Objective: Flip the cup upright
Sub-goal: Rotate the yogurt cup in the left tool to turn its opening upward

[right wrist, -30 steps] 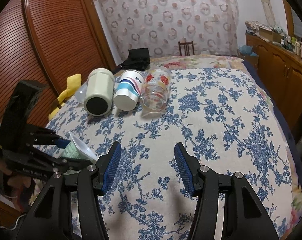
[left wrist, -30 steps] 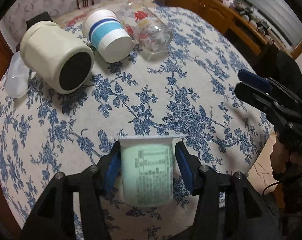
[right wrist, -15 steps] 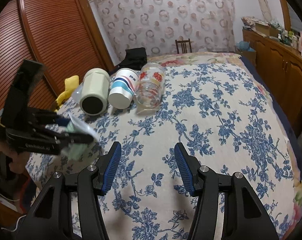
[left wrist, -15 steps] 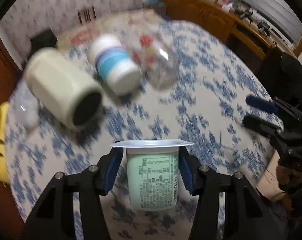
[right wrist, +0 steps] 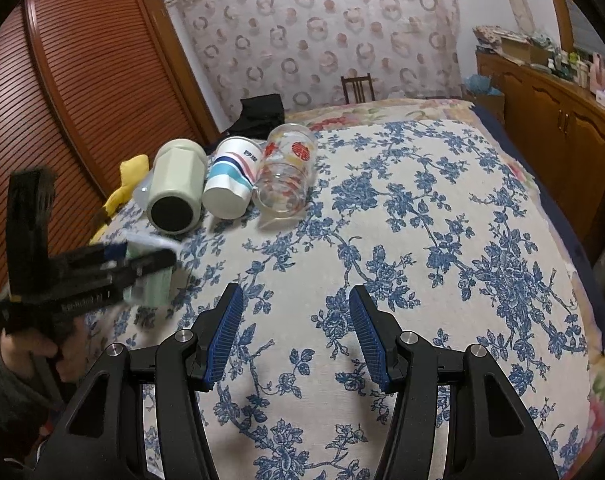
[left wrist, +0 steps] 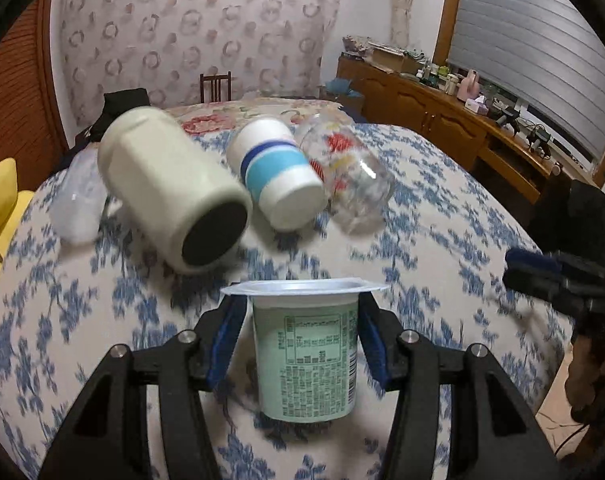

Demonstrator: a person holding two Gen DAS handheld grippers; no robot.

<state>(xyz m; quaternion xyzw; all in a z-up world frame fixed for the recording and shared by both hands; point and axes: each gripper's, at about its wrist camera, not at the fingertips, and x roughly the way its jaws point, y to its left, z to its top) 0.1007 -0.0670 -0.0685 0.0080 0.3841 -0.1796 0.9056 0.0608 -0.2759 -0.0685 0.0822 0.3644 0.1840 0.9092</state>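
My left gripper (left wrist: 302, 320) is shut on a pale green yogurt cup (left wrist: 305, 352) with a white rim, held upright with its mouth up, just above the flowered cloth. In the right wrist view the same cup (right wrist: 152, 284) shows blurred in the left gripper (right wrist: 142, 260) at the left edge. My right gripper (right wrist: 296, 328) is open and empty over the cloth, to the right of the cup; it also shows in the left wrist view (left wrist: 542, 276).
Three vessels lie on their sides at the back left of the table (right wrist: 422, 240): a cream mug (right wrist: 176, 188), a striped paper cup (right wrist: 232, 176) and a printed glass (right wrist: 286, 176). A clear plastic cup (left wrist: 76, 204) lies beside the mug. A wooden cabinet (right wrist: 550, 104) stands at right.
My left gripper has tilted up and turned the yogurt cup from lying flat to standing upright, lifting it slightly. The right gripper has stayed open and shifted only a little.
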